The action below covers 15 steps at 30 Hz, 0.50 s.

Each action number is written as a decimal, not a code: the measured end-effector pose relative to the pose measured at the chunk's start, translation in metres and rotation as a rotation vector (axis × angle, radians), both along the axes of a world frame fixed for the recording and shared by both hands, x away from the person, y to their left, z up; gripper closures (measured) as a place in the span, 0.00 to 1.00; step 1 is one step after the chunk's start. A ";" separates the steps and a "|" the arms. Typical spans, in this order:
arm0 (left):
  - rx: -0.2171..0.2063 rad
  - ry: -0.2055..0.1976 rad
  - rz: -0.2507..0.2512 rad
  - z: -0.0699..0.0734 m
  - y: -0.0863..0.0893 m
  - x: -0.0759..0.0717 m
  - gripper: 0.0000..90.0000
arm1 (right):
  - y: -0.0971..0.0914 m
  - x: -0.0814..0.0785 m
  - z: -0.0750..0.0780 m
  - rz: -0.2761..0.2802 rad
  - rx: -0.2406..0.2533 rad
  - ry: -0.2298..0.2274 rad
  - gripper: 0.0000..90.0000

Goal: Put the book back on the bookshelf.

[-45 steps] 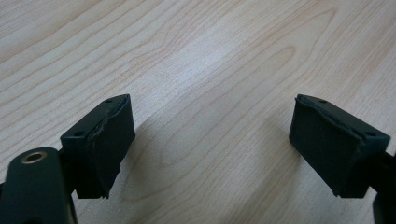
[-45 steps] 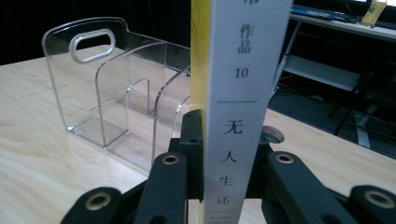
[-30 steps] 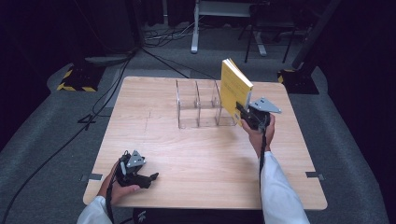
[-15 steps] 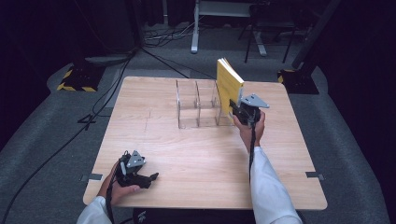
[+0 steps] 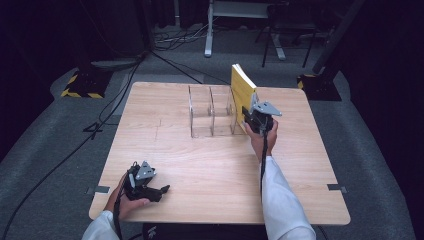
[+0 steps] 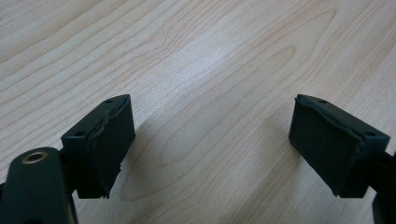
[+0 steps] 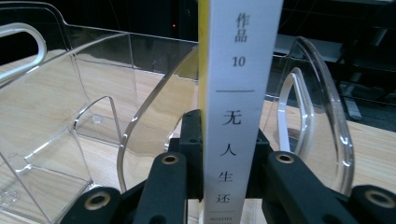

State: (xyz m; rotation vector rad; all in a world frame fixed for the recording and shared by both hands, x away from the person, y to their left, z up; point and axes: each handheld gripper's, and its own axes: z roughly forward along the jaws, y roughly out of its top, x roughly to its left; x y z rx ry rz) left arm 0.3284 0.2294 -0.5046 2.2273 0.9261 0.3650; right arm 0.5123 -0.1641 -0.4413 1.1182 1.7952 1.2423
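My right gripper (image 5: 248,116) is shut on a yellow book (image 5: 242,92) with a white spine (image 7: 238,116), held upright by its lower spine. The book stands at the right end of a clear plastic divider rack (image 5: 210,110), between the two curved walls of the rightmost compartment (image 7: 303,121); whether its bottom edge touches the rack floor is hidden. My left gripper (image 5: 162,190) lies in a hand on the wooden table (image 5: 210,165) near the front left corner. Its jaws are open, and between them there is bare wood (image 6: 210,149).
The rack's other two compartments (image 7: 70,121) hold nothing. Beyond the table's far edge lie cables (image 5: 165,45), a metal stand (image 5: 240,20) and a yellow-and-black striped base (image 5: 82,85). A dark post (image 5: 320,75) stands off the far right corner.
My right gripper has carried the book left and a little down, from beside the rack's right end into its rightmost compartment. My left gripper has stayed put.
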 end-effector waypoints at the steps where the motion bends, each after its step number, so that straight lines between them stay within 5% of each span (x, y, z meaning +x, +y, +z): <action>1: -0.002 0.000 0.000 0.000 0.000 0.000 0.17 | 0.000 0.000 0.000 -0.002 0.003 -0.001 0.85; 15: -0.011 0.008 0.003 0.000 -0.001 0.000 0.17 | -0.002 -0.003 -0.007 0.008 0.012 0.008 0.85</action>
